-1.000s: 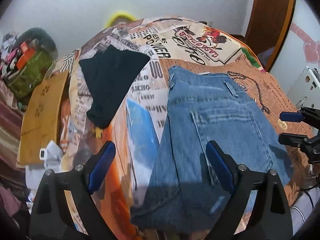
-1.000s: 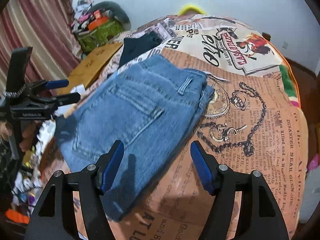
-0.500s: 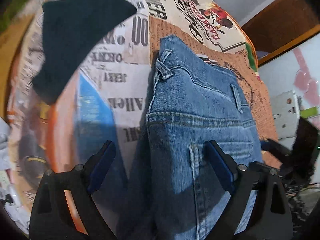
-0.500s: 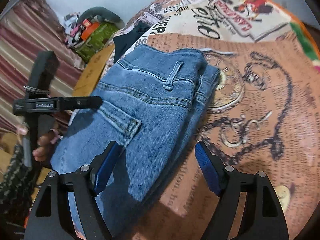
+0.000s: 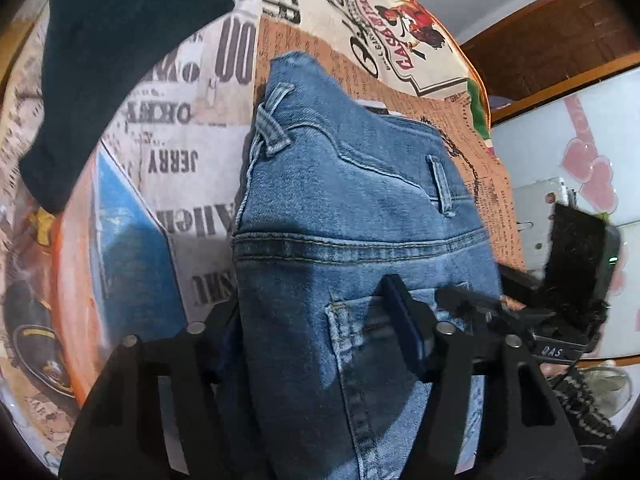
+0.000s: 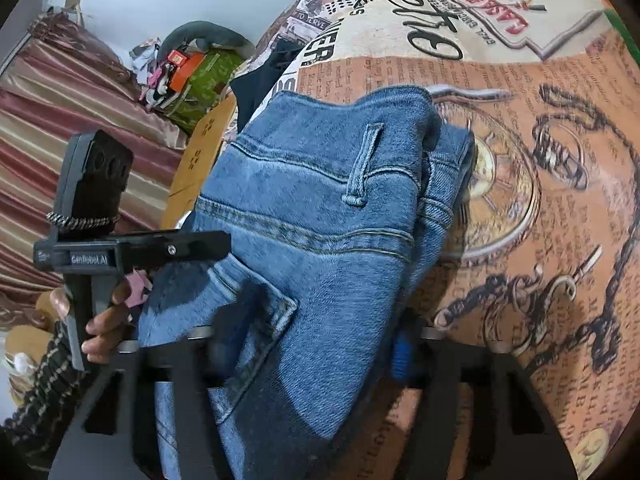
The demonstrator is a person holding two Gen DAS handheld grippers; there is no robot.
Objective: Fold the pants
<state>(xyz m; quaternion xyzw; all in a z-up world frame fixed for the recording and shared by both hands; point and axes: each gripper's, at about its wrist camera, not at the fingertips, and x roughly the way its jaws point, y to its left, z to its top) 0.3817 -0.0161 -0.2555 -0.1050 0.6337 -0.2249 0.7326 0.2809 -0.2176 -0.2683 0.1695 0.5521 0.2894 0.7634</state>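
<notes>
Folded jeans (image 5: 360, 208) lie on the printed bedspread (image 5: 192, 128), right of the dark garment (image 5: 112, 40). Left gripper (image 5: 316, 320) and right gripper (image 6: 308, 340) both spread, straddling the near edges. Pinch all layers, lift evenly.

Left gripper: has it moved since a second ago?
Yes. The left gripper has come down and forward over the jeans: against the bedspread its fingers now straddle the denim, and the dark garment looms larger.

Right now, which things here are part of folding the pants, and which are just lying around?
In the job:
- jeans
- left gripper
- right gripper

Lying about:
- dark garment
- printed bedspread
- green bag
</notes>
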